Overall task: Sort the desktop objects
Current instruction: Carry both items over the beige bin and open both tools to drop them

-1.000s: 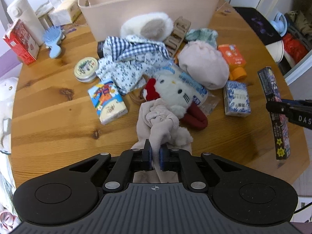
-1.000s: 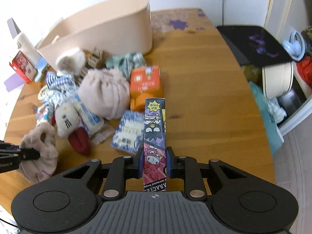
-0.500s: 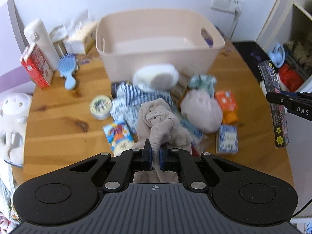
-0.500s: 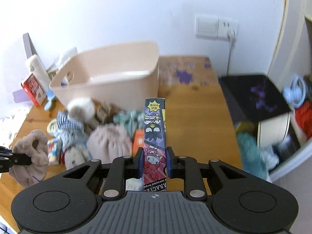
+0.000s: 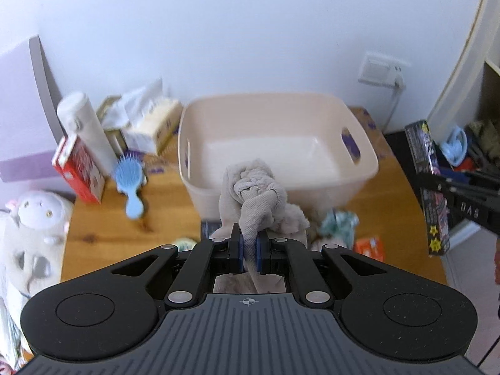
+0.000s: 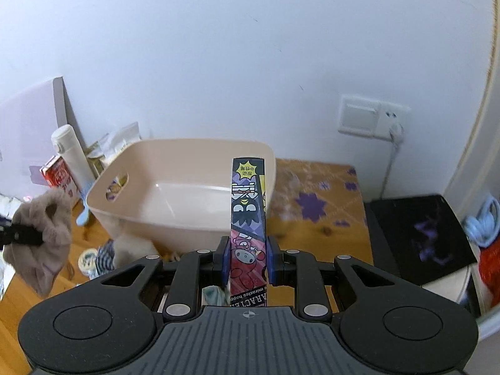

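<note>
My left gripper (image 5: 249, 245) is shut on a beige fuzzy sock (image 5: 253, 187), which hangs lifted in front of the empty cream basket (image 5: 359, 168). In the right wrist view the same sock (image 6: 47, 228) dangles at the far left. My right gripper (image 6: 247, 261) is shut on a long cartoon-printed box (image 6: 247, 200), held upright before the basket (image 6: 103, 193). From the left wrist view that box (image 5: 426, 172) shows at the right edge, above the table's right side.
A red carton (image 5: 79, 173), white bottle (image 5: 84, 129), blue hairbrush (image 5: 131, 178) and tissue packs (image 5: 147, 125) stand left of the basket. Clothes, a round tin (image 6: 87, 257) and small packets lie on the wooden table (image 5: 103, 228) below the grippers. A plush toy (image 5: 34, 215) sits far left.
Both grippers have risen and tilted up, carrying the sock and the box off the table. The basket's inside and the wall have come into view; the pile has dropped below.
</note>
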### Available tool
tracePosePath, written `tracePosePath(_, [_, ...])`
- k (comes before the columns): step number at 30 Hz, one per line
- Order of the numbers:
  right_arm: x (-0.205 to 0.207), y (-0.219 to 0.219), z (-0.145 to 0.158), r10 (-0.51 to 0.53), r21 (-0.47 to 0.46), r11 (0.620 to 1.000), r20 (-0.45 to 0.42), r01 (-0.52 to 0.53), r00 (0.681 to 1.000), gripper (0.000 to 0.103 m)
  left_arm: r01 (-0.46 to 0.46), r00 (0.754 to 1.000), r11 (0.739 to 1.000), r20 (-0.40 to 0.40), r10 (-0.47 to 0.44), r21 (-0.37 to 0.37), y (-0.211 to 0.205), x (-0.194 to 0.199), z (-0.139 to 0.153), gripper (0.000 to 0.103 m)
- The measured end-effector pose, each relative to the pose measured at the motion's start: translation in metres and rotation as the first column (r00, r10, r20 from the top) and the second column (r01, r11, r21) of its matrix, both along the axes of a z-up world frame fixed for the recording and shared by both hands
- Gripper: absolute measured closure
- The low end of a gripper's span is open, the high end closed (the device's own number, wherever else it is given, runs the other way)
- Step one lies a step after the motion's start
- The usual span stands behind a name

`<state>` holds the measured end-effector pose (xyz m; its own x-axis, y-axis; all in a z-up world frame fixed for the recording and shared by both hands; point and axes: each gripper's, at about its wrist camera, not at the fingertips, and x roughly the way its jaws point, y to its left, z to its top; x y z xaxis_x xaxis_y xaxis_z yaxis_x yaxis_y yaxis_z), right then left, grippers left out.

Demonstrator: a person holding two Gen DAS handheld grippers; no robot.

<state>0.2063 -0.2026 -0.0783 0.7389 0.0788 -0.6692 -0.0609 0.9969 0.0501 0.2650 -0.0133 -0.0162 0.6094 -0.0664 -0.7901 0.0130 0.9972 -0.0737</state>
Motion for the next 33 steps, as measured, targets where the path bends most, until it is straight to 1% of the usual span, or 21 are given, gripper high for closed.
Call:
tracePosePath(3, [0.016,0.006,0.004,0.023,-0.006,1.0,0.019,-0.023,1.0,0.082,-0.007,1.0,1.0,0.031,0.006,0.009,0.0,0.019,0.009,0.096])
tracePosePath(8, [0.039,0.016,0.012,0.053,-0.015,0.999,0.061,-0.052,0.997,0.082,-0.015,0.998,1.0,0.067,0.014,0.02,-0.005,0.049,0.015,0.096])
tracePosePath(10, [0.049,0.019,0.013,0.062,-0.015,0.998,0.073,-0.061,0.995,0.082,-0.019,0.997,0.999,0.077,0.017,0.03,-0.008,0.061,0.013,0.096])
tracePosePath(13, [0.065,0.024,0.013,0.077,-0.027,0.997,0.089,-0.075,0.993,0.082,-0.029,0.995,0.997,0.098,0.023,0.068,-0.02,0.078,0.012,0.096])
tracePosePath(17, [0.082,0.03,0.016,0.097,-0.063,0.994,0.119,-0.09,0.988,0.082,-0.034,0.995,0.996,0.093,0.027,0.078,-0.032,0.097,0.004,0.096])
tracePosePath(20, [0.095,0.035,0.017,0.122,-0.095,0.989,0.135,-0.109,0.983,0.082,-0.056,0.996,0.995,0.071,0.05,0.08,-0.04,0.113,-0.008,0.096])
tracePosePath(23, [0.109,0.039,0.012,0.138,-0.116,0.986,0.13,-0.123,0.982,0.082,-0.051,0.998,0.995,0.047,0.047,0.083,-0.049,0.123,-0.02,0.097])
tracePosePath(27, [0.123,0.044,-0.003,0.151,-0.123,0.983,0.096,-0.139,0.984,0.082,-0.043,0.999,0.993,0.014,0.042,0.106,-0.06,0.136,-0.039,0.096])
tracePosePath(30, [0.133,0.047,-0.017,0.153,-0.109,0.983,0.056,-0.146,0.987,0.082,-0.036,0.999,0.991,-0.03,0.041,0.13,-0.064,0.146,-0.057,0.096])
tracePosePath(33, [0.142,0.046,-0.033,0.163,-0.118,0.98,0.028,-0.159,0.986,0.082,-0.027,0.997,0.989,-0.07,0.037,0.142,-0.066,0.153,-0.072,0.096])
